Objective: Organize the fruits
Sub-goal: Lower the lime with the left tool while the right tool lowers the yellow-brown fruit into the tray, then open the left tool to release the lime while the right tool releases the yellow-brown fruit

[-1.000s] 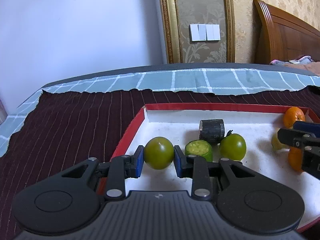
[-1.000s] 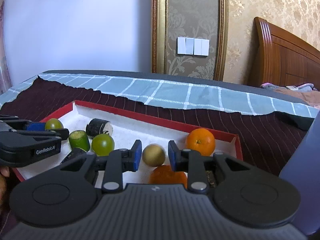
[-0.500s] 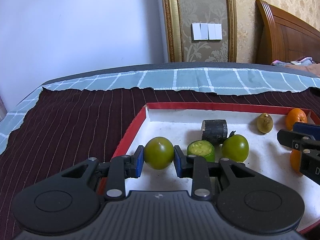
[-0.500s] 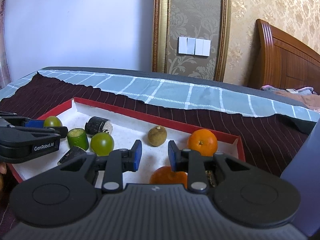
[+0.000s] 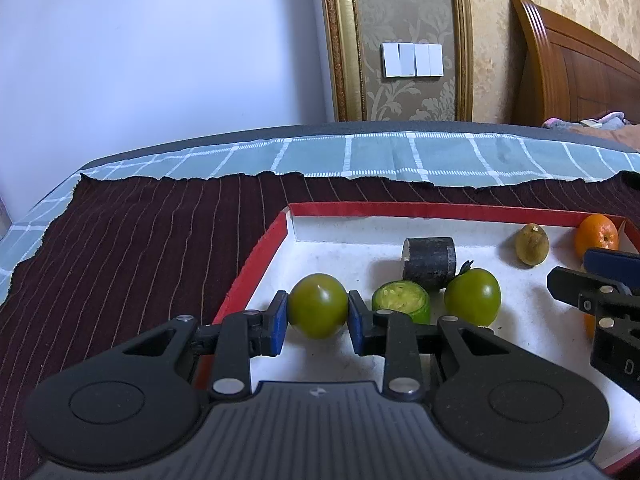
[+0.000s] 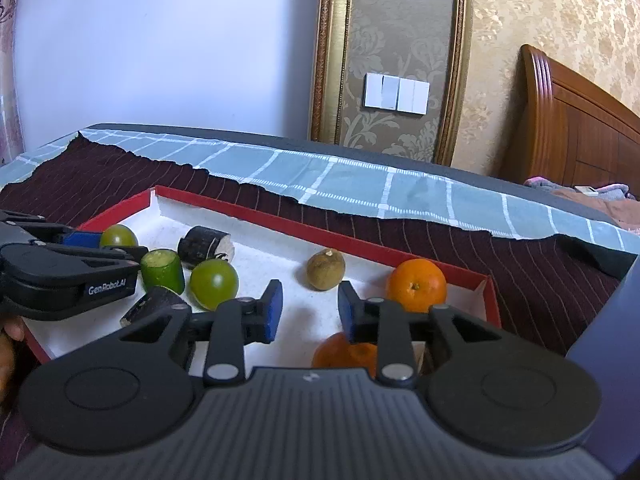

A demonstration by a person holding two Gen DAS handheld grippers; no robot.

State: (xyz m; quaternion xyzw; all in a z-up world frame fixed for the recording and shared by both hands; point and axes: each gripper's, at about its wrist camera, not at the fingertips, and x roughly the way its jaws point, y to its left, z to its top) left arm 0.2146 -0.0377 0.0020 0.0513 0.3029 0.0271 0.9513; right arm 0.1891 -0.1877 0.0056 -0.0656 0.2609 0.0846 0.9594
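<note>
A red-rimmed white tray holds the fruit. My left gripper is shut on a round green fruit at the tray's left end, both blue pads pressing on it. Beside it lie a cut green piece, a second green fruit and a dark cylinder piece. My right gripper hangs over the tray's right half, its jaws opening with nothing between them. Just beyond its pads lies a brownish fruit. An orange sits in the right corner. Another orange is partly hidden under the right finger.
The tray rests on a dark red striped cloth over a blue checked sheet. A second dark piece lies near the tray's front. A wooden headboard and a wall with switches stand behind.
A second ago the brownish fruit sat between the right gripper's pads; it now lies free on the tray floor beyond them. The left gripper and its green fruit have not moved.
</note>
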